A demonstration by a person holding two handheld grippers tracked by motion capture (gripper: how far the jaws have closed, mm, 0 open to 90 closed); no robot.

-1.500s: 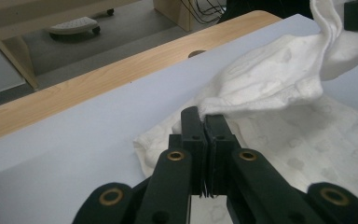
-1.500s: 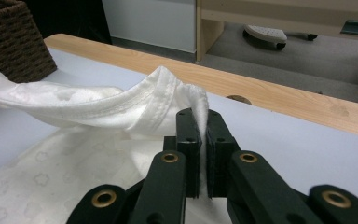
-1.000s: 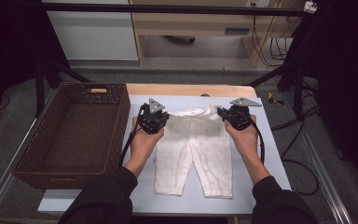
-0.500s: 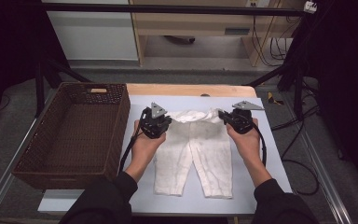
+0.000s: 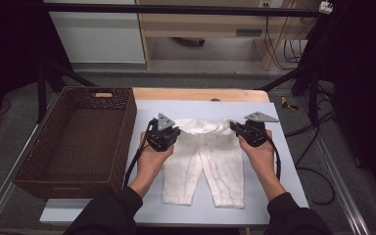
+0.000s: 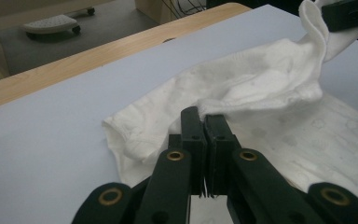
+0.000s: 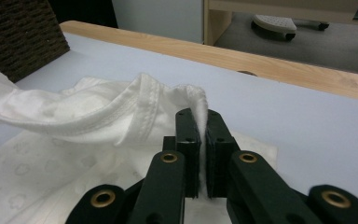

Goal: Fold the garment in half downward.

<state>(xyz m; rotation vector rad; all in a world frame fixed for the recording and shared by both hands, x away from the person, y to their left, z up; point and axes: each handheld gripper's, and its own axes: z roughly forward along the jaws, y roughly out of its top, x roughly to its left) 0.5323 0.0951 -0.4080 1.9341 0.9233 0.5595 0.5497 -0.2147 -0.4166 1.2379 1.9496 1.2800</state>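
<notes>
With the waistband of the small white cotton trousers (image 5: 205, 152), spread on the pale blue table sheet (image 5: 284, 161), pinched thinly by the clamped left gripper (image 6: 204, 122) and right gripper (image 7: 201, 120), it could be lost if tugged unevenly.
</notes>
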